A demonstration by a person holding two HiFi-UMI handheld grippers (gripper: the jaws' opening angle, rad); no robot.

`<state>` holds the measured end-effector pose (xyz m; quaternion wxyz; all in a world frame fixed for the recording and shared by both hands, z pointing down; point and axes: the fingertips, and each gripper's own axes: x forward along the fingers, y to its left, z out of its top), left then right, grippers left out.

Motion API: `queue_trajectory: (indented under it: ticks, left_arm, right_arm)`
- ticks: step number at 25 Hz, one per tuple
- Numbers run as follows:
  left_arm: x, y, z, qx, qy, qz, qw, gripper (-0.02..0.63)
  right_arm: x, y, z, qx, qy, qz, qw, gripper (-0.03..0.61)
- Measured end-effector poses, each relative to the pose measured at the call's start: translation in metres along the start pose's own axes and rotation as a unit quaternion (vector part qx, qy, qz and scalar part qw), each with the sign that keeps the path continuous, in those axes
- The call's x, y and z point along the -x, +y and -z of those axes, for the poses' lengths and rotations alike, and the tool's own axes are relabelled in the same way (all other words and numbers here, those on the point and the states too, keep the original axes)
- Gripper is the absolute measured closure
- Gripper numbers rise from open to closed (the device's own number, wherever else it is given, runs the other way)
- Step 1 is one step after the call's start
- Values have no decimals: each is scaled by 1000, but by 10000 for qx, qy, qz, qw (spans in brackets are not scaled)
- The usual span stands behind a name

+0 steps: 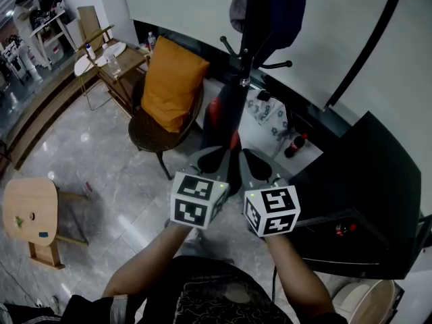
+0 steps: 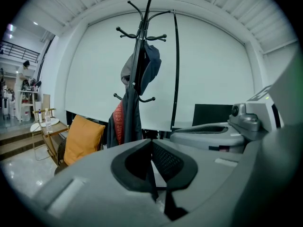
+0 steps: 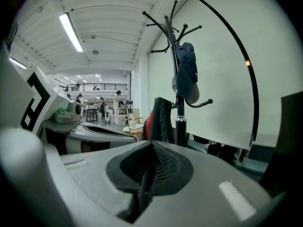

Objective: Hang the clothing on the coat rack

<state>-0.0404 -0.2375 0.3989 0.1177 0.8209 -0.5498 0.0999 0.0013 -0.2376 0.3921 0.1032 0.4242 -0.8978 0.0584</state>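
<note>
Slender black coat rack (image 2: 143, 32) holds dark jacket (image 2: 130, 119) and cap (image 2: 147, 67); glossy marbled floor (image 1: 115, 181). Left gripper (image 2: 151, 150) and right gripper (image 3: 150, 152) are clenched, empty.

Counted are two hand-held grippers (image 1: 214, 155) (image 1: 255, 159), one coat rack (image 2: 143, 20), one jacket (image 2: 130, 119), one cap (image 2: 150, 67), one chair (image 1: 152, 135), one stool (image 1: 30, 211) and perhaps four bottles (image 1: 111, 61).

In your head view, the top edge cuts off the black metal coat rack (image 1: 246, 49) and the dark blue cap (image 1: 273, 12) hanging on it. Your left gripper (image 1: 213, 157) and right gripper (image 1: 256, 164) hide the hem of the black-and-red jacket (image 1: 226, 113) and the rack's foot. The distant people (image 3: 117, 103) in your right gripper view are too small to make out.
</note>
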Motion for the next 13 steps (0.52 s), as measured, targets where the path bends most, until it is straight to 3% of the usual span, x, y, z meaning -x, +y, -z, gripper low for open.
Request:
queue_trajectory:
  ticks: [13]
  left_arm:
    - [7, 8, -4, -57, -75, -73, 9999, 607]
  right_arm:
    - [-3, 10, -1, 8, -14, -72, 10000, 577]
